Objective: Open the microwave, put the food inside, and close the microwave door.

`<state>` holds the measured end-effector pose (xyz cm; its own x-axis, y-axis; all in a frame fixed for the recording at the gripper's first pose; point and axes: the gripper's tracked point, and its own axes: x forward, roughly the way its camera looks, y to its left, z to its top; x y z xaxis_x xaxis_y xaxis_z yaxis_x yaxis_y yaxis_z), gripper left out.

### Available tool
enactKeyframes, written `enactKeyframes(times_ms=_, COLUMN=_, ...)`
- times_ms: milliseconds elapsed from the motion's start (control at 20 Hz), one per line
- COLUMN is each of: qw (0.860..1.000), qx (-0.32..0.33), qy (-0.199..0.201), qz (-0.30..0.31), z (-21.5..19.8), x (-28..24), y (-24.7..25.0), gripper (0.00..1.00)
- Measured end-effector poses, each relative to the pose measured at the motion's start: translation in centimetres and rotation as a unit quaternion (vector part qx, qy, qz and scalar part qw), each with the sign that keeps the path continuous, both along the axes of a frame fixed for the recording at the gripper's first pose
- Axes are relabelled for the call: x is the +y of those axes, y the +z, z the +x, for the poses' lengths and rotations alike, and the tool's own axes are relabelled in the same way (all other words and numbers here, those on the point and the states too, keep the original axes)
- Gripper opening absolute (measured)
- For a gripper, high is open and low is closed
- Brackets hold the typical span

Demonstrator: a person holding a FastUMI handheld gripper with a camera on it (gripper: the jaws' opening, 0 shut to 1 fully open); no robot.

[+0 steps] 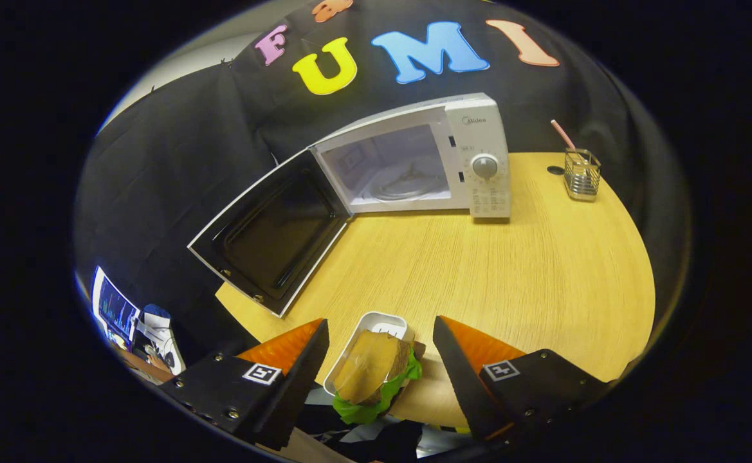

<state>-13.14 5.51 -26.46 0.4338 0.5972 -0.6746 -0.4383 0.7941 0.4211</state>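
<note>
Holding my tool wide open over the near edge of the table, I have nothing gripped: both fingers stand apart from the tray that sits between them. The sandwich lies in that tray, bread on top and green lettuce spilling out at the near end, right at the table's rim; whether the near end overhangs the rim I cannot tell. There is a gap on each side between the tray and a finger, narrower on the left one.

Beyond the fingers the wooden top runs bare all the way to the microwave, so the stretch ahead is free. The door is swung fully out to the left, its outer corner hanging past the table's left edge. The cavity stands open with a glass turntable inside; its far wall is pale and hard to read. A dial sits on the control panel, with a brand name above it that looks like "Midea"; the small print around the dial is too fine to make out.

To the right of the microwave, well apart, a wire holder with a pink straw stands near the far edge, a small dark disc just beside it.

Below the table's left edge, a lit screen and some clutter are partly cut off.
</note>
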Motion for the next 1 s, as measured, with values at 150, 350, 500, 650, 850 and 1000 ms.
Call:
enactKeyframes(times_ms=150, qw=1.000, qx=0.030, qy=-0.007, qz=-0.001, z=-0.8, x=-0.6, y=-1.3, gripper=0.98)
enactKeyframes(times_ms=350, qw=0.996, qx=0.083, qy=-0.017, qz=0.012, z=-2.2, x=-0.8, y=-2.7, gripper=0.95)
enactKeyframes(times_ms=500, qw=0.992, qx=0.121, qy=-0.031, qz=0.018, z=-2.9, x=-0.9, y=-3.5, gripper=0.74)
enactKeyframes(times_ms=650, qw=0.987, qx=0.153, qy=-0.040, qz=0.028, z=-3.4, x=-0.8, y=-3.8, gripper=0.70)
enactKeyframes(times_ms=850, qw=0.982, qx=0.172, qy=-0.064, qz=0.041, z=-3.1, x=-0.2, y=-4.0, gripper=0.47)
enactKeyframes(times_ms=1000, qw=0.979, qx=0.184, qy=-0.082, qz=0.044, z=-3.2, x=-0.5, y=-3.4, gripper=0.33)
